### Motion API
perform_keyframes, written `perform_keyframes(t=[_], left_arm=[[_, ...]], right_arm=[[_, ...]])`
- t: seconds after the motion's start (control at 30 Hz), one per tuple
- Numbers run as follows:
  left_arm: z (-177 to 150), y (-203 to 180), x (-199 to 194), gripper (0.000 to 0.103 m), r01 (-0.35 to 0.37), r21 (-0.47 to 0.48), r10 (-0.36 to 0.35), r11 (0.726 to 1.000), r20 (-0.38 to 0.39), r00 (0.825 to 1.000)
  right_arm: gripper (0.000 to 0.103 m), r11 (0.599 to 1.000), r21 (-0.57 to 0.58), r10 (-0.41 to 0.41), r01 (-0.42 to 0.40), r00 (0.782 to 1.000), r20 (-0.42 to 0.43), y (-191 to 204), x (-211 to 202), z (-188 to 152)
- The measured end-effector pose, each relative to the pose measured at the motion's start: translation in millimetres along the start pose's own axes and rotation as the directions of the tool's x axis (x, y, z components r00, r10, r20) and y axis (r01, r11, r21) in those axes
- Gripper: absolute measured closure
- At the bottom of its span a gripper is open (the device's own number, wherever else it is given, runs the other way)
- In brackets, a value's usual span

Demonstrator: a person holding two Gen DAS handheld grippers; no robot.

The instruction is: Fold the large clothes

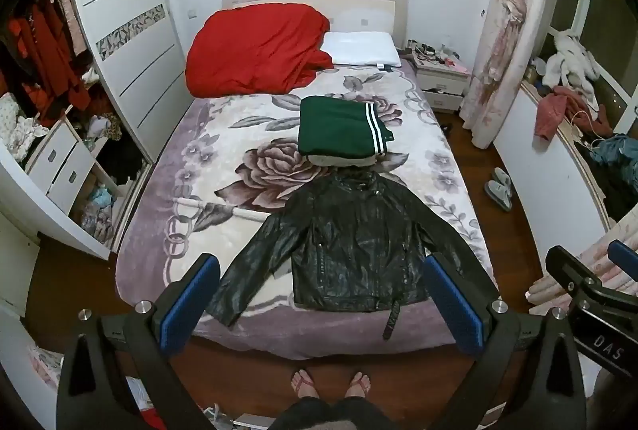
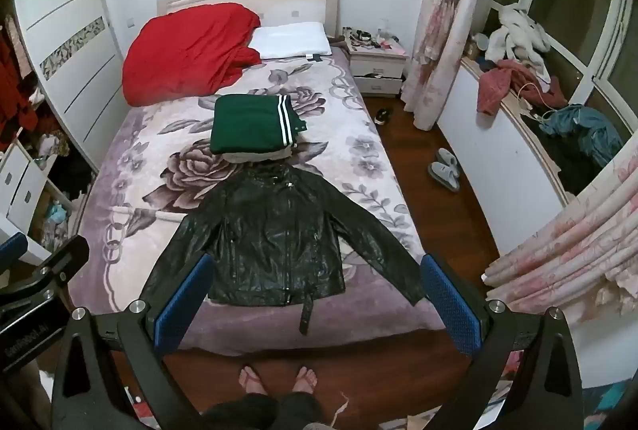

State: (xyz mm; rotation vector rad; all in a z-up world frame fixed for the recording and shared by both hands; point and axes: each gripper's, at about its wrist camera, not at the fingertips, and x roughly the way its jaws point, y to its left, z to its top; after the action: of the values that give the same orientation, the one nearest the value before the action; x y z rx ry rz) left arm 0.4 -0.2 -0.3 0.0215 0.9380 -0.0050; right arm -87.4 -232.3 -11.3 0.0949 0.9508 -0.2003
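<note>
A black leather jacket (image 1: pixel 351 246) (image 2: pixel 275 238) lies flat, front up, sleeves spread, near the foot of the bed (image 1: pixel 167 230) (image 2: pixel 119 215). Beyond its collar sits a folded pile topped by a green garment with white stripes (image 1: pixel 339 127) (image 2: pixel 251 127). My left gripper (image 1: pixel 319 306) hangs high above the jacket's hem, open, with nothing between its blue pads (image 1: pixel 187 306). My right gripper (image 2: pixel 315 304) is held just as high and open, also with nothing between its pads; its body shows at the right edge of the left wrist view.
A red quilt (image 1: pixel 255 47) and a white pillow (image 1: pixel 361 47) lie at the head of the bed. A wardrobe (image 1: pixel 115 31) stands to the left, a nightstand (image 1: pixel 440 75) and curtains (image 1: pixel 506 31) to the right. Slippers (image 1: pixel 498 187) rest on the wooden floor. The person's feet (image 1: pixel 331 382) stand at the bed's foot.
</note>
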Motion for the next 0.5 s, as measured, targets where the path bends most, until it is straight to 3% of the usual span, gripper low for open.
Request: perform_keyframes(t=[0.5], left_arm=[[-0.1,0.7,-0.4,0.000,0.012,-0.010,-0.012,1.000,0.004,1.000]], right_arm=[[0.000,1.000,-0.006,0.000,0.000,1.000,-0.001,-1.5,-5.2,-7.5]])
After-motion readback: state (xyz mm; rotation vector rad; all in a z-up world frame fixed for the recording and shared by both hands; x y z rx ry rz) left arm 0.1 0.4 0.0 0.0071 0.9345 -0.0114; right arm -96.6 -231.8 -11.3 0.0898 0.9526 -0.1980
